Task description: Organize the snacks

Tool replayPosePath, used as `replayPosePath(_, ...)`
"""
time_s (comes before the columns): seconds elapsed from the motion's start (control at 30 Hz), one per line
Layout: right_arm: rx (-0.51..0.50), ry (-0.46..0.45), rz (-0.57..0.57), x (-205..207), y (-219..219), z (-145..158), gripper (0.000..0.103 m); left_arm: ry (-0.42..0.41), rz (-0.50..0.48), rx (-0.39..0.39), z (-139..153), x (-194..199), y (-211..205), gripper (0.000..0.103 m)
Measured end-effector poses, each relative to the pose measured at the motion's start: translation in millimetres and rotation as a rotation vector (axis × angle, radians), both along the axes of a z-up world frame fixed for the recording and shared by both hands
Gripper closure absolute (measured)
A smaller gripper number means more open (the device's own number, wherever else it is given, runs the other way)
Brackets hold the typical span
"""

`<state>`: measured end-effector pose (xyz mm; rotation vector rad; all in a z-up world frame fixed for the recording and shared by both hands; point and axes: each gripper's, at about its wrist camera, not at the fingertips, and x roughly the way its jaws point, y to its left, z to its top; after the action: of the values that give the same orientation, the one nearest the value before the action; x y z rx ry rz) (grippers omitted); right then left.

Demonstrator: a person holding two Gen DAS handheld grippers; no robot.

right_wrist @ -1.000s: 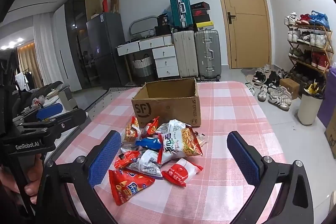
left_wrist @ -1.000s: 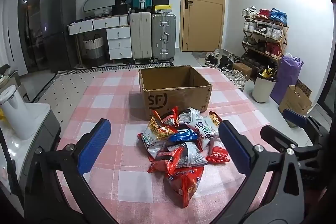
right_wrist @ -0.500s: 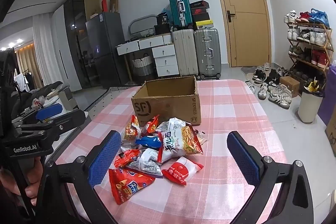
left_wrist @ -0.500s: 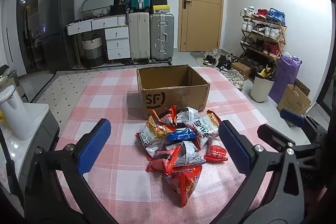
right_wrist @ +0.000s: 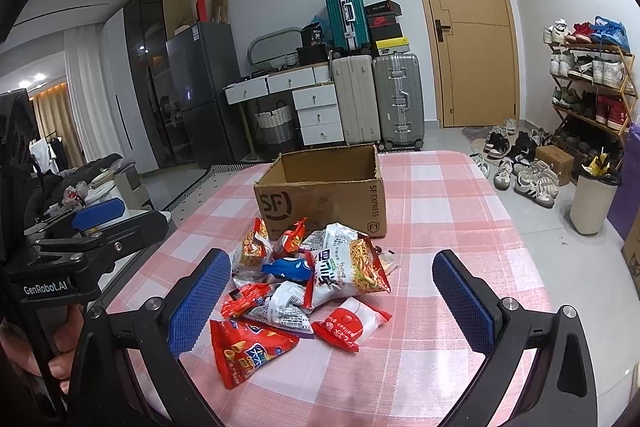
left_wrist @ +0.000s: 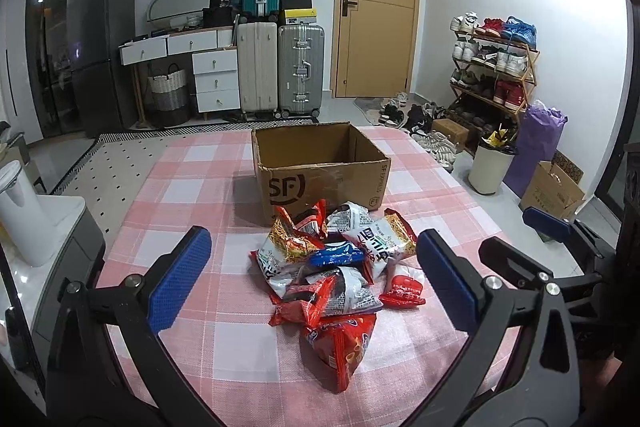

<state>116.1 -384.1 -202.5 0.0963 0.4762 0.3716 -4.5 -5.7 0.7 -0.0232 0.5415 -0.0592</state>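
Observation:
A pile of snack bags [left_wrist: 336,267] lies on the pink checked tablecloth [left_wrist: 192,195], just in front of an open, empty cardboard box [left_wrist: 320,167]. The pile [right_wrist: 312,279] and box [right_wrist: 324,191] also show in the right wrist view. A red chip bag [left_wrist: 344,343] lies nearest me, also in the right wrist view [right_wrist: 244,347]. A small red-and-white packet [right_wrist: 352,323] lies at the pile's right. My left gripper [left_wrist: 312,279] is open and empty, above the table short of the pile. My right gripper [right_wrist: 332,299] is open and empty, likewise short of the pile.
The table's left edge borders a white appliance [left_wrist: 20,211]. The other gripper shows at the right edge of the left wrist view [left_wrist: 560,239] and the left edge of the right wrist view [right_wrist: 80,227]. Suitcases [left_wrist: 280,67], drawers, a shoe rack [left_wrist: 492,67] and a bin stand beyond.
Both views have shifted slightly: the pile and box sit a little lower and closer in frame. Both grippers stay open; no bag has moved.

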Motion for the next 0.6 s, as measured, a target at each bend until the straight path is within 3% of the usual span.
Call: replayPosePath(0.6, 0.004, 0.002, -0.002, 0.4, -1.5, 1.3, 0.000, 0.004, 0.002, -0.010, 2.0, -1.6, 3.3, 0.001)
